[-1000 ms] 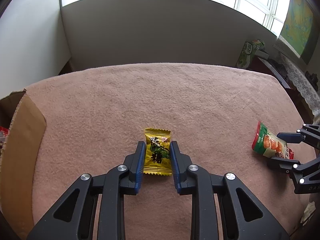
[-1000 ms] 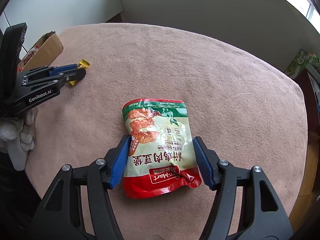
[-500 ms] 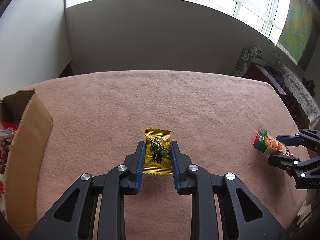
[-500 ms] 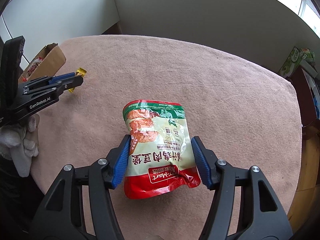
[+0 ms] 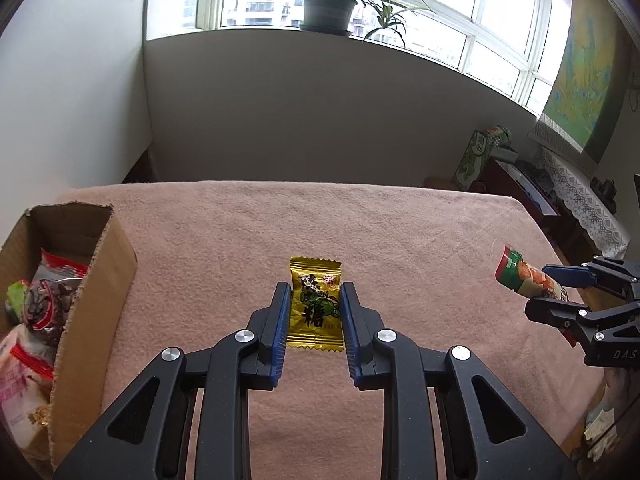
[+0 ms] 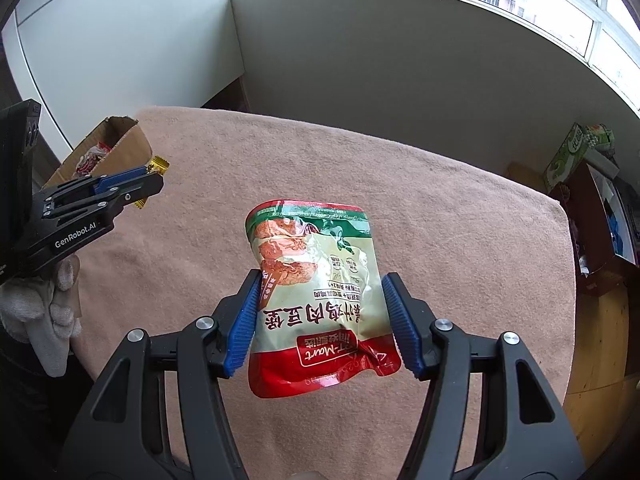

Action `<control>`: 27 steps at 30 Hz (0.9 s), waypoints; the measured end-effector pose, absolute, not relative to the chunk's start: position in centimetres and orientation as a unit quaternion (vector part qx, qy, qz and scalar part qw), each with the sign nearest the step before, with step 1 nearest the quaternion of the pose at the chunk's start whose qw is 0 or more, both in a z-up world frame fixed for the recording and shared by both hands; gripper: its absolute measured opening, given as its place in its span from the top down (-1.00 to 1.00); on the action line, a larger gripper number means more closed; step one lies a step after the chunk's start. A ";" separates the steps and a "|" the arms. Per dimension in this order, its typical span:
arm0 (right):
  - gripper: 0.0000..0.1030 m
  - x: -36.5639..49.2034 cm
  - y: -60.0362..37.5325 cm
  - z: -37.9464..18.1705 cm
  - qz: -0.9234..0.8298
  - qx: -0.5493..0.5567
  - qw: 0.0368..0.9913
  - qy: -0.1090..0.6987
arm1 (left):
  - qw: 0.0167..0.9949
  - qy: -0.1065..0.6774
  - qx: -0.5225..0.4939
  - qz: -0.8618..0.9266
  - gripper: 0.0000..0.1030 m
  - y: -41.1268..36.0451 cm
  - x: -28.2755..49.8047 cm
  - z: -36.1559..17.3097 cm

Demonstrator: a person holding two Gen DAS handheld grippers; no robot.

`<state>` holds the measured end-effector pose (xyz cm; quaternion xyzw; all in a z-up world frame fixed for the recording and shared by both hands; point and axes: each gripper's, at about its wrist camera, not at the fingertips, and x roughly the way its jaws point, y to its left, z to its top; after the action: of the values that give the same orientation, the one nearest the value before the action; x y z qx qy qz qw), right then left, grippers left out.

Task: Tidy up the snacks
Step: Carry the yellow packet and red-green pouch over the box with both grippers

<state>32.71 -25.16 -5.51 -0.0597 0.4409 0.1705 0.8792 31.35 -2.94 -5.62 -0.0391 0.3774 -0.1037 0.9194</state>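
Left claw (image 5: pixel 314 312) clamped narrow; right claw (image 6: pixel 320 316) clamped wider.

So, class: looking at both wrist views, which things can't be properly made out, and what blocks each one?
- Cardboard box contents, left wrist view: the near wall and the picture edge hide most packets.
- Yellow candy, right wrist view: mostly behind the left gripper.
- Snack pouch, left wrist view: lower part hidden by the right gripper.
- Green carton lettering: too small.

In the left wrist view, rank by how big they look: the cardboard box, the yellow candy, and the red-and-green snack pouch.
1. cardboard box, largest, though partly cut off at the frame edge.
2. yellow candy, but it sits close to the camera, which inflates it.
3. snack pouch, seen edge-on and partly hidden, so its true size is understated.
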 end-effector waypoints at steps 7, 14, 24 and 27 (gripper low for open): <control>-0.22 32.3 -22.4 -3.6 0.179 -0.069 0.885 0.425 | 0.927 0.357 -0.040 -0.105 0.56 -1.6 29.7 -4.5; -0.22 31.8 -18.0 -2.1 0.192 -0.090 0.884 0.416 | 0.934 0.340 -0.052 -0.095 0.56 0.0 29.1 -3.6; -0.22 32.1 -11.3 -0.3 0.213 -0.108 0.886 0.398 | 0.943 0.313 -0.082 -0.078 0.56 4.3 27.5 -2.4; -0.22 32.5 -9.1 -0.2 0.223 -0.108 0.884 0.395 | 0.945 0.307 -0.089 -0.067 0.56 6.0 27.1 -2.3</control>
<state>32.50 -9.07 -0.21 -0.1084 0.3953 0.2235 0.8843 27.10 6.00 -2.31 -0.0890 0.3065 -0.0666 0.9453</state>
